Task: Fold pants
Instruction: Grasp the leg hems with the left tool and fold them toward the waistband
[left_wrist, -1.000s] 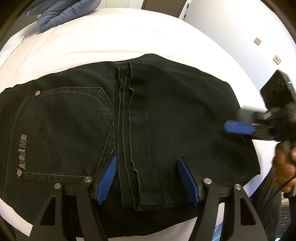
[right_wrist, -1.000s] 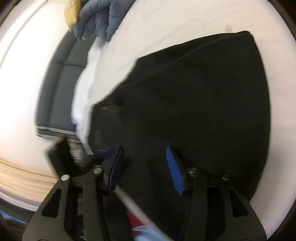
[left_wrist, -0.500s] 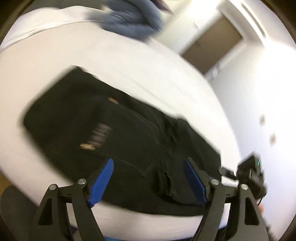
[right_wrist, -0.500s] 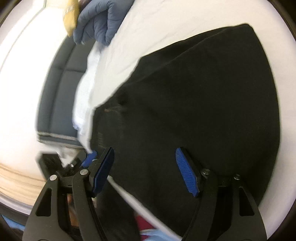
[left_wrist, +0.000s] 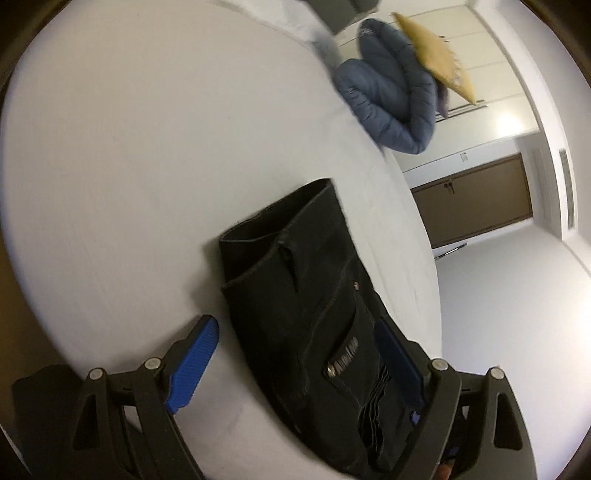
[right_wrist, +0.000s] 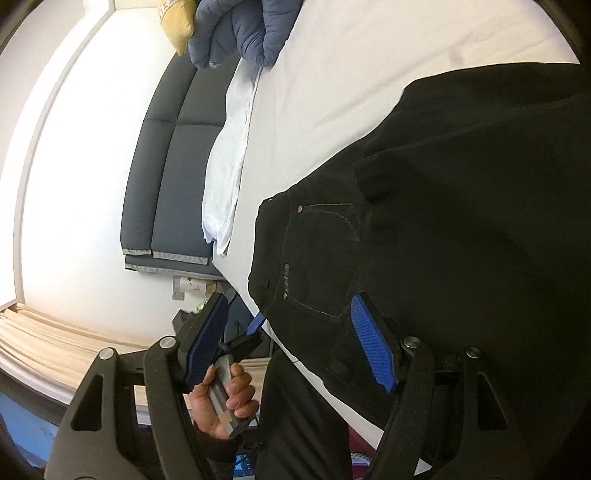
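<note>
The folded black jeans (left_wrist: 306, 317) lie on the white bed (left_wrist: 147, 166), long axis running away from the left tongs (left_wrist: 295, 365). Left tongs: spread, just opened further, straddling the waistband end without pressing. Right tongs (right_wrist: 295, 339): spread, empty, over the jeans' pocket edge.

Black pants on white bedding

The pants (left_wrist: 306, 314) are plain black with pale stitching and a silvery label between the blue ribbed pads (left_wrist: 194, 363). Beyond the fingertips the sheet (left_wrist: 147, 147) is white; the quilted jacket (left_wrist: 388, 103) is slate blue, the cushion (left_wrist: 439, 62) mustard yellow.
</note>
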